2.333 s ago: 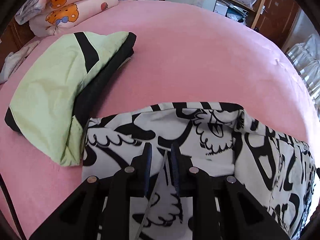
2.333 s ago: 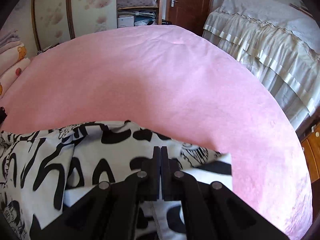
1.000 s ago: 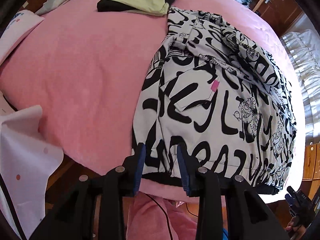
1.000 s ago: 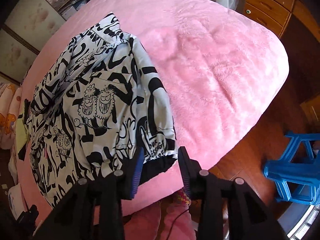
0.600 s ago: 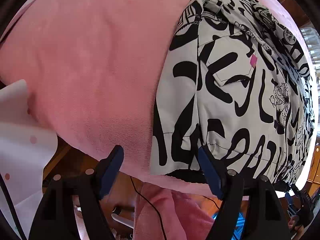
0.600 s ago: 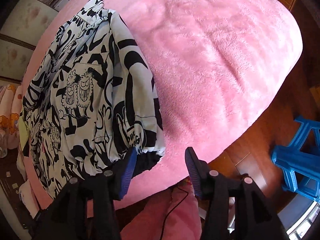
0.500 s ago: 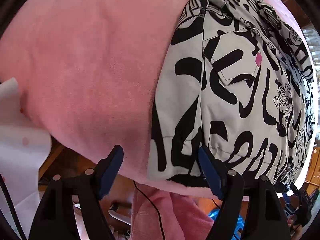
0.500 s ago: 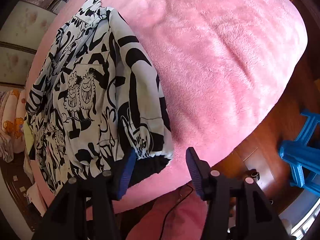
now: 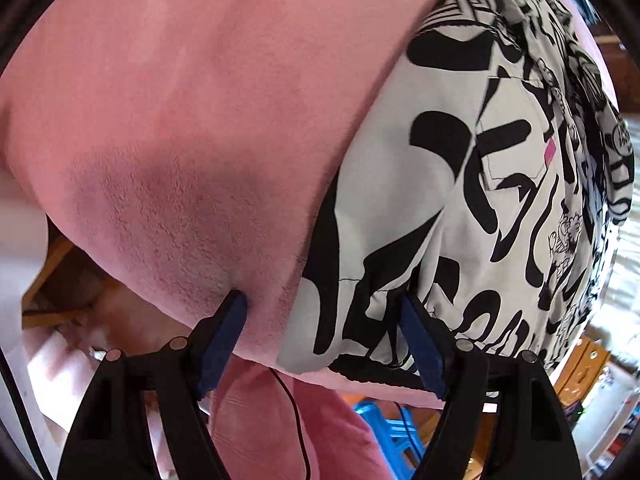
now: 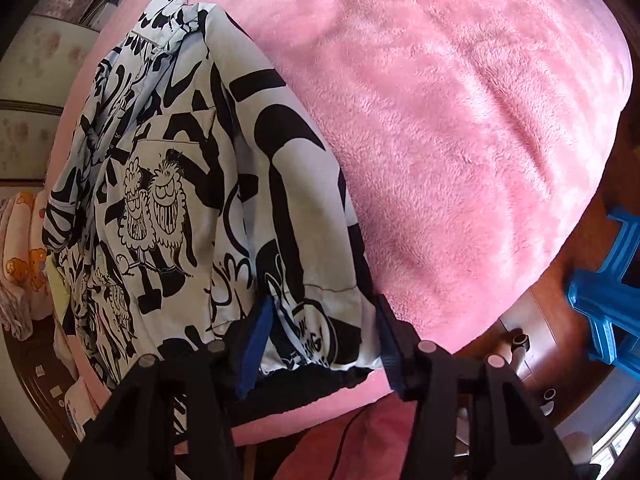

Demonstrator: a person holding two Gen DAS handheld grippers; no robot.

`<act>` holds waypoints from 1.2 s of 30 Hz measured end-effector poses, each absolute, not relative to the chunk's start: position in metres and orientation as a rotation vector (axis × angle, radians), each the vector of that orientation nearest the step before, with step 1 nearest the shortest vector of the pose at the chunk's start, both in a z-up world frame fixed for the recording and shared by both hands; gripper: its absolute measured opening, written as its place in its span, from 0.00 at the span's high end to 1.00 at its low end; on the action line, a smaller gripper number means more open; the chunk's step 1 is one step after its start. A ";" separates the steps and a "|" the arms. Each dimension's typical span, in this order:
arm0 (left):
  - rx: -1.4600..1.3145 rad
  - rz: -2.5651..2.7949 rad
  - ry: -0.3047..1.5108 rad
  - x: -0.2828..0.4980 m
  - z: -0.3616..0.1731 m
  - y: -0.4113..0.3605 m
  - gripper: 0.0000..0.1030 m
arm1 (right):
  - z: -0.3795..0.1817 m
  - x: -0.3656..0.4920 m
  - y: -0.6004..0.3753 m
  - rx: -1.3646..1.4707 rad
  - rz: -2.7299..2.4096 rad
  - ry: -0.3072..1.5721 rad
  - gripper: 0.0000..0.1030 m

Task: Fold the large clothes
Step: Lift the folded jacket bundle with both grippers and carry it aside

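While both tongs pointed down at the bed's near edge:
Jacket (image 9: 460,200): lay flat on pink blanket (image 9: 180,120).
Left tongs (image 9: 324,308): wide apart, astride its hem corner.
Right tongs (image 10: 320,312): closing around the other corner, not yet pinching.

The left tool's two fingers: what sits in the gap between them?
In the left wrist view, the left tool straddles the jacket hem corner and a strip of pink blanket; neither pad presses on it.

The black and white jacket (image 10: 180,184) lies flat on the fluffy pink blanket (image 10: 460,120), and the right gripper (image 10: 322,304) points down at its near corner, its jaws closing with that corner between them, while a blue stool (image 10: 608,288) stands nearby.
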State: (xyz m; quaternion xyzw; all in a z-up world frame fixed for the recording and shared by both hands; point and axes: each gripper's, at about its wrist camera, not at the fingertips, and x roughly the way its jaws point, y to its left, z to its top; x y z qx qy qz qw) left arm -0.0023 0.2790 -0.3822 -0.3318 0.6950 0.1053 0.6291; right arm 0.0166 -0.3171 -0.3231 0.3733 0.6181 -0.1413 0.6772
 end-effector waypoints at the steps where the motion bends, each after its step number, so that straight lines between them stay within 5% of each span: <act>1: -0.786 0.242 1.596 -0.005 -0.385 0.281 0.27 | -0.324 0.018 -0.317 0.838 -0.312 1.397 0.54; 6: -0.936 0.228 1.581 -0.018 -0.396 0.297 0.39 | -0.324 0.022 -0.314 0.843 -0.290 1.416 0.64; 13: -1.116 0.245 1.524 -0.035 -0.399 0.298 0.75 | -0.319 0.018 -0.319 0.869 -0.266 1.403 0.77; 17: -1.123 0.287 1.494 -0.037 -0.385 0.292 0.83 | -0.311 0.015 -0.323 0.907 -0.241 1.376 0.84; 36: -1.143 0.123 1.014 -0.013 -0.201 0.294 0.92 | -0.170 0.060 -0.328 1.073 0.120 1.096 0.89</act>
